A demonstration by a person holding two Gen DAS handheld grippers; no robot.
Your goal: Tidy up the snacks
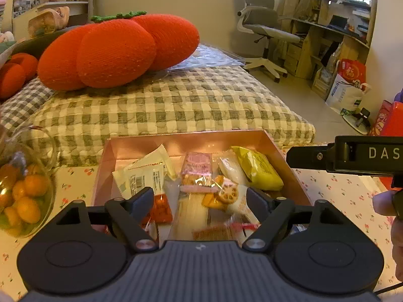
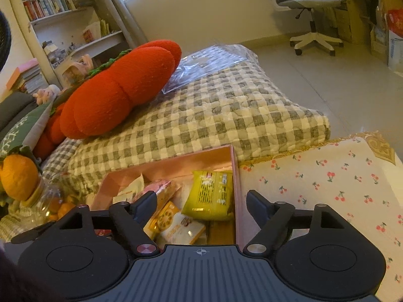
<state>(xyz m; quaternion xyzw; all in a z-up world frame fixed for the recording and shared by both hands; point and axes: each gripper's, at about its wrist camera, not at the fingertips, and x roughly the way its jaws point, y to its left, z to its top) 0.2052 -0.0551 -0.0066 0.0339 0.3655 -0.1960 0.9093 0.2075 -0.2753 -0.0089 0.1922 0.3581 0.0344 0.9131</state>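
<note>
From the left wrist, the left claw is seen with its jaws spread wide and nothing gripped between them; it is held above the near part of a pink box that stands on the table. The snacks lie loose in the box directly beneath and ahead of the claw: white packets at the left, a pink one in the middle, a yellow packet toward the far right corner. A glass bowl of small oranges stands just left of the box, and part of the other tool is seen at the right edge. From the right wrist, the right claw is likewise wide open and empty, poised over the right wall of the box, with the yellow packet just ahead between its fingers and the bare cloth to the right. The step is judged to be a release just completed, with packets already gathered in the box. For the next move, any snack left outside would have to be found; none is visible in either view.
</note>
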